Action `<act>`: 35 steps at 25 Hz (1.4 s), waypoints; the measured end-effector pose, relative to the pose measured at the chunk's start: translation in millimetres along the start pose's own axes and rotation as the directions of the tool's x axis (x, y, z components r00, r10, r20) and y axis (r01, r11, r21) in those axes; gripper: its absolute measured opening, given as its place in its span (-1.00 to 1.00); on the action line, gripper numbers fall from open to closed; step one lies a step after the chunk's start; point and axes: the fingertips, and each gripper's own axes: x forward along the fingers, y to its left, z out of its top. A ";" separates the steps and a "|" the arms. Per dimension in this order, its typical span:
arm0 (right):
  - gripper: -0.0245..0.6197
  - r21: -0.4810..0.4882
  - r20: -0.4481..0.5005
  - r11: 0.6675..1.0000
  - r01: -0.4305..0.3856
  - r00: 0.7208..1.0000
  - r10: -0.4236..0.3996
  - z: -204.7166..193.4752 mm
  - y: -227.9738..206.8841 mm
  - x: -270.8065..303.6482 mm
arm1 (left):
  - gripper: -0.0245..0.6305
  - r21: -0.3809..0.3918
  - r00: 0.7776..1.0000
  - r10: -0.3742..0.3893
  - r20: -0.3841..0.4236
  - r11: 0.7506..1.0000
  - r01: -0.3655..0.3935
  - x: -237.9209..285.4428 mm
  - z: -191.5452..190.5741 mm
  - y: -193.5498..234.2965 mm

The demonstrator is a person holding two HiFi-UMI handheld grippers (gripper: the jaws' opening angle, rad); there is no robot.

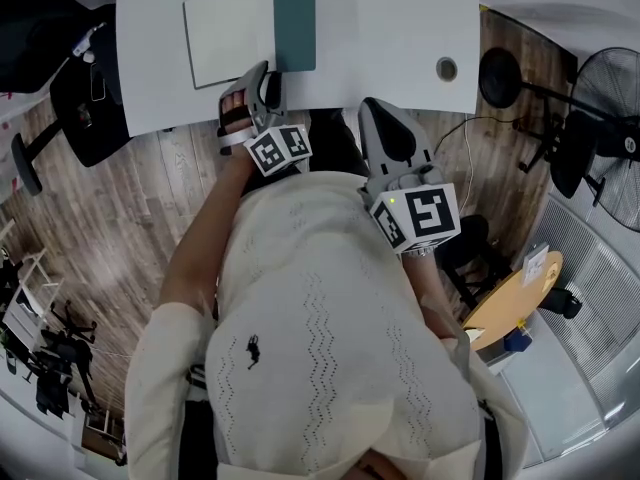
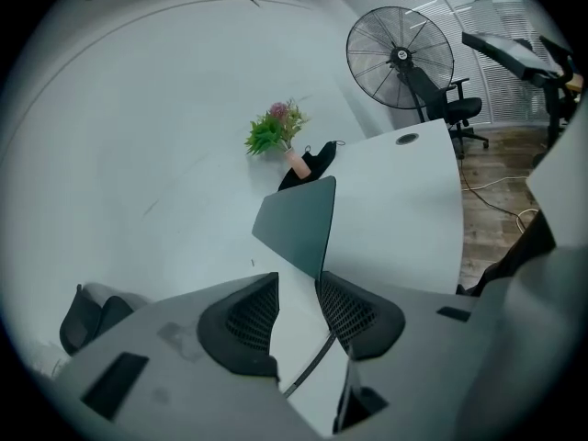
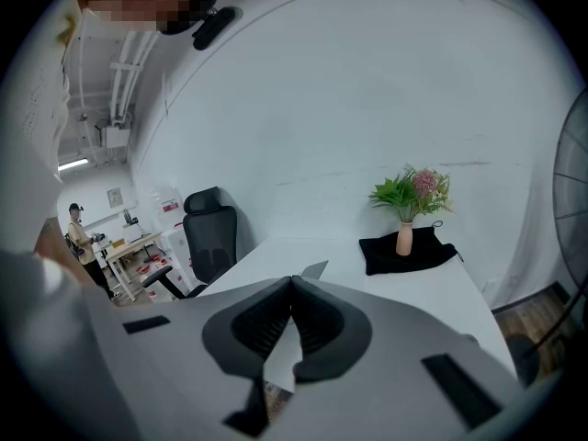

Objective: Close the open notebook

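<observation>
The open notebook lies on the white table (image 1: 400, 38), its white page (image 1: 225, 36) flat at the left. Its teal cover (image 1: 295, 18) is raised on edge along the spine. My left gripper (image 1: 262, 78) sits at the notebook's near edge. In the left gripper view it (image 2: 297, 283) is open, and the teal cover (image 2: 299, 223) stands just beyond the tips, its lower edge by the right finger (image 2: 354, 310); I cannot tell whether they touch. My right gripper (image 1: 372, 108) hangs off the table's near edge; its tips (image 3: 292, 285) meet, shut on nothing.
A potted plant (image 2: 280, 131) stands on a black cloth (image 2: 308, 165) at the table's far side. A cable hole (image 1: 446, 68) is at the table's right. A floor fan (image 2: 400, 58) and cables stand right of the table, an office chair (image 3: 209, 228) to the left.
</observation>
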 end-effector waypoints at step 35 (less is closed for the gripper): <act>-0.92 -0.042 -0.013 0.999 -0.019 1.000 0.019 -7.1 48.5 3.5 | -0.64 -0.366 0.997 -0.057 -0.059 0.930 0.031 -9.1 -46.1 30.2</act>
